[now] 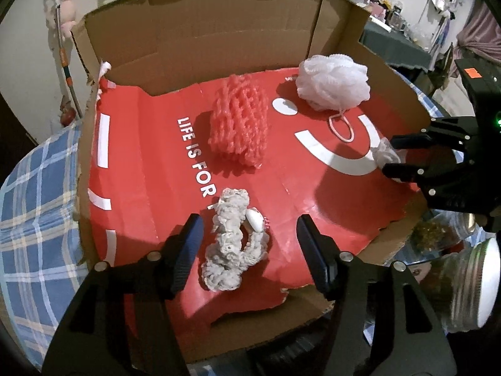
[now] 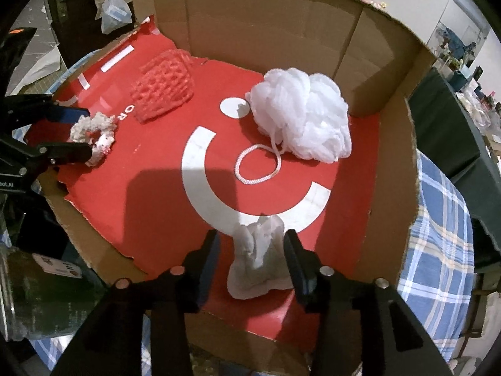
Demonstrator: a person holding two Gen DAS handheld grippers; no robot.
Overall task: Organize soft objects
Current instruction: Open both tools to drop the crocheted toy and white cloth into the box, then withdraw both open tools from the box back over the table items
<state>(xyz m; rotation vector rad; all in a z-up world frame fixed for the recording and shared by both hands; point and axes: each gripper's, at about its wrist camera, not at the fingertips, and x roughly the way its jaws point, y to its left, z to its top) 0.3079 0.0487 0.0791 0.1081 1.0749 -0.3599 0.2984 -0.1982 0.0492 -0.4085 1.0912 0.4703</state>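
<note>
White cloth (image 2: 260, 257) between fingers (image 2: 205, 263), perhaps untouched.

Indoor light, moderate, hard – source above and behind cameras. Red cardboard sheet (image 1: 150, 169) evenly lit, saturated, mild sheen. Sharp dark shadow of right gripper (image 2: 250, 253) falls on sheet just ahead of it; pink foam net (image 1: 239, 123) casts shadow to its left. White mesh pouf (image 2: 305, 114) near blown out, detail lost. Strong fisheye bend – box walls (image 1: 200, 40) curve, black vignette at corners. Jar (image 1: 469, 285) at right of sheet blurred; far room soft, dim.
</note>
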